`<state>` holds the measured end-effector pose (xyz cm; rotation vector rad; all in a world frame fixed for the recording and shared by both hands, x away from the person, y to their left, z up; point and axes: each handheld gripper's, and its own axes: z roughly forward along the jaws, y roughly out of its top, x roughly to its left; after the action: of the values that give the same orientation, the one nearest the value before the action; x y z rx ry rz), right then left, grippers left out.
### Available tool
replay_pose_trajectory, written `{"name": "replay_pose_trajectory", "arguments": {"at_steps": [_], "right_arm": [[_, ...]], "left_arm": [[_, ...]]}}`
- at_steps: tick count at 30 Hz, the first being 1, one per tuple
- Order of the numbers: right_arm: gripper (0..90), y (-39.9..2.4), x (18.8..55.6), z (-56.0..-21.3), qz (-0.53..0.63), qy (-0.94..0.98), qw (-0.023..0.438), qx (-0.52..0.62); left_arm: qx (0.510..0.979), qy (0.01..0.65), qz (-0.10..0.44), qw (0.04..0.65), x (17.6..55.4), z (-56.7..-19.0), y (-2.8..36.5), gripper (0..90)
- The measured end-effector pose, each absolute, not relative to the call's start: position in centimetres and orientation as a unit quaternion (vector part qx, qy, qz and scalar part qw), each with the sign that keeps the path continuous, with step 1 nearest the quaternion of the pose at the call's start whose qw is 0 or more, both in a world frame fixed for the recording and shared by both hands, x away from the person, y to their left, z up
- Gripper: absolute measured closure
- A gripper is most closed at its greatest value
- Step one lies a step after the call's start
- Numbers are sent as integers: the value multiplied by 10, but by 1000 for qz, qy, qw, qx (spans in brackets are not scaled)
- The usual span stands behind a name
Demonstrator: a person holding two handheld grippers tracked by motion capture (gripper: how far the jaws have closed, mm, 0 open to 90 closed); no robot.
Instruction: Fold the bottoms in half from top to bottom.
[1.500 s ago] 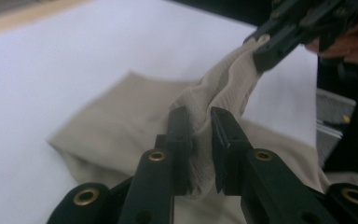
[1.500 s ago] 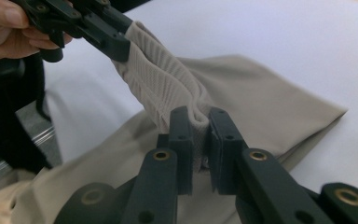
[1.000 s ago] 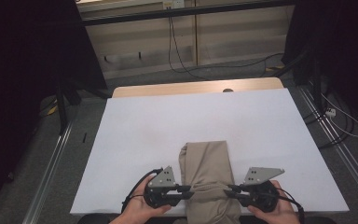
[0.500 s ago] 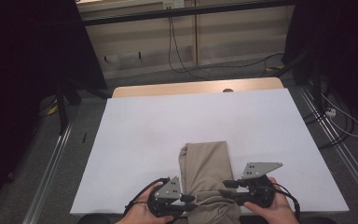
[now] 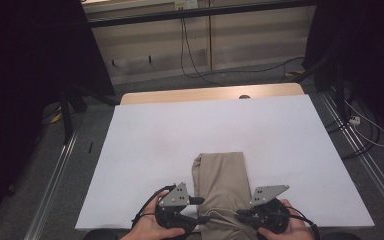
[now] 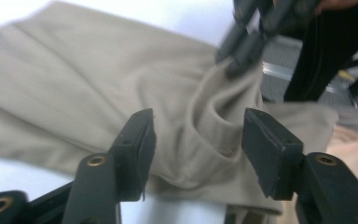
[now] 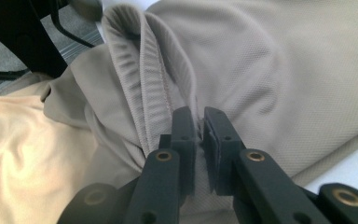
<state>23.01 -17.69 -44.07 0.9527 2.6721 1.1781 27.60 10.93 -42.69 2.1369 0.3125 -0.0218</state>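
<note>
Your right hand-held gripper is clenched on the collar fold of the beige shirt at the white surface's near edge — your left hand-held gripper has just been opening, jaws released, cloth between them. Folding's underway; next, regrip left before lifting.

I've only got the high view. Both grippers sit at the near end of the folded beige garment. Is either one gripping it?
Observer: The right gripper is shut on a ribbed edge of the beige garment.
Operator: And the left?
Observer: The left gripper is open; its jaws have just been opening, with cloth between the pads but not pinched.
Operator: Fabric flat there?
Observer: No, it bunches into a raised fold under the right gripper's jaws.
</note>
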Motion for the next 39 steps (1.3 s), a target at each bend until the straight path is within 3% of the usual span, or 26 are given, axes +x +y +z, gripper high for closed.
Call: {"name": "replay_pose_trajectory", "arguments": {"at_steps": [2,5,9,13,20,24,27,29,36,39], "right_arm": [[819,-177,229,-442,382,872,32,304],[789,-178,228,-442,382,872,30,304],[636,-181,234,-439,394,861,28,320],[493,-185,245,-432,413,846,40,335],[394,-203,288,-418,423,825,80,365],[403,-209,322,-411,419,823,103,370],[453,-211,352,-406,410,822,120,375],[509,-213,369,-406,408,818,128,386],[552,-211,410,-433,395,815,107,409],[559,-210,413,-445,383,819,96,416]], "left_arm": [[864,139,-13,484,279,-425,113,339],[868,151,18,473,284,-425,115,323],[873,177,41,452,299,-430,115,245],[864,201,62,458,320,-431,115,227],[855,248,74,450,366,-425,107,205],[849,272,86,445,391,-419,98,230],[854,267,116,432,410,-415,88,259],[853,271,101,435,424,-414,82,292],[858,293,92,412,444,-431,65,307],[862,291,103,403,443,-432,71,423]]}}
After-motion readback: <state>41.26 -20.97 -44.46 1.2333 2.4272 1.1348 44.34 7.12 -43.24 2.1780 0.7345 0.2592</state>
